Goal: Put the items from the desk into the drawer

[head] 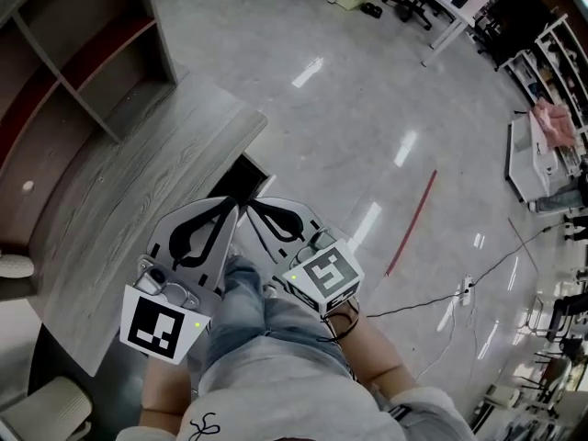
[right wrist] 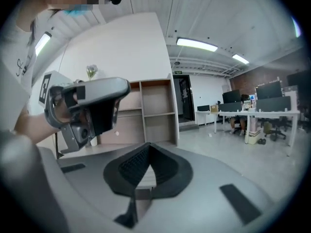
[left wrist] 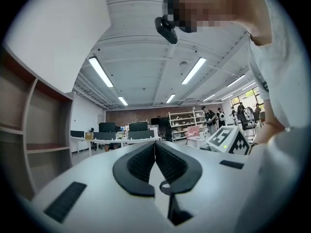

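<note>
Both grippers are held close to the person's body, above the lap, beside the grey wooden desk. My left gripper is shut with nothing in it; its black pads meet at the tips. My right gripper is likewise shut and empty, its jaws closed to a point. The two grippers' tips almost touch each other. A small white object lies on the desk's far left, too small to identify. No drawer is clearly visible.
Open brown shelves rise behind the desk. A white round thing sits at the left edge and a white object at the bottom left. Shiny floor stretches right, with a cable. Office desks and people stand far off.
</note>
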Demonstrator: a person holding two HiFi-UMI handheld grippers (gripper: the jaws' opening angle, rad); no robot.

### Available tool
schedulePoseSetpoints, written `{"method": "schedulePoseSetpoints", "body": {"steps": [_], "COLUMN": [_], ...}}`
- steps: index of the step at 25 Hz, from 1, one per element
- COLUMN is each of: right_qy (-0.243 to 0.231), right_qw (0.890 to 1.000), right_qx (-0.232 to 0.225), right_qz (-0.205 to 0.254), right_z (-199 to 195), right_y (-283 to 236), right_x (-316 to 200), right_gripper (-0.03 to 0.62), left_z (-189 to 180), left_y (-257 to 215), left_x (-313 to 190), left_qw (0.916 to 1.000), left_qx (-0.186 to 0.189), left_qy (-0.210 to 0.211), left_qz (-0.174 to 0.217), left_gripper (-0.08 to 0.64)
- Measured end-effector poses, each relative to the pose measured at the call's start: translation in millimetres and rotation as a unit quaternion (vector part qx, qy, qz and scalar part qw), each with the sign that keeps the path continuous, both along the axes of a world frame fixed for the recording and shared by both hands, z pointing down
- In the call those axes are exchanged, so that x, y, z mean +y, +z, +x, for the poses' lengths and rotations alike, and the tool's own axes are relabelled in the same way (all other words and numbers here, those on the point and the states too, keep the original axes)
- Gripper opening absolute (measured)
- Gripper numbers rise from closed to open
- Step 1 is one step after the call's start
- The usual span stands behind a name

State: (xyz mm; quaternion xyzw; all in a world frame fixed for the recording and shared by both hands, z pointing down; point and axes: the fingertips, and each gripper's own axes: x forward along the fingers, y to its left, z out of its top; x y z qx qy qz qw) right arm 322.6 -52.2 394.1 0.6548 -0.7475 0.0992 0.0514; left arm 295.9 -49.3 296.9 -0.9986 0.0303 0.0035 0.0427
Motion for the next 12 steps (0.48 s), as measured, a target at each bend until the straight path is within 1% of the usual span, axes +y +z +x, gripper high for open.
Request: {"method": "schedulePoseSetpoints", "body": {"steps": [3, 7, 12], "right_qy": [0.001, -0.001, -0.011], "right_qw": [0.999, 0.998, 0.996], "right_qx": [0.001, 0.001, 0.008], "right_qz": [0.033, 0.07, 0.093], "right_z": [-8, -22, -42], "right_y": [-26, -53, -80], "right_x": [25, 51, 71], "right_gripper": [0.008, 0.008, 0.008], "left_z": [-9, -23, -41], "left_y": [-4, -4, -7], "left_x": [20, 41, 60], "left_qw": [1.0, 0.9999, 0.9998], "left_qx": [0.004, -0.002, -0.012], "left_qy": [-0.003, -0.007, -0.012], "left_qz": [0.003, 0.014, 0.01], "left_gripper": [0.011, 0.011, 0.011]}}
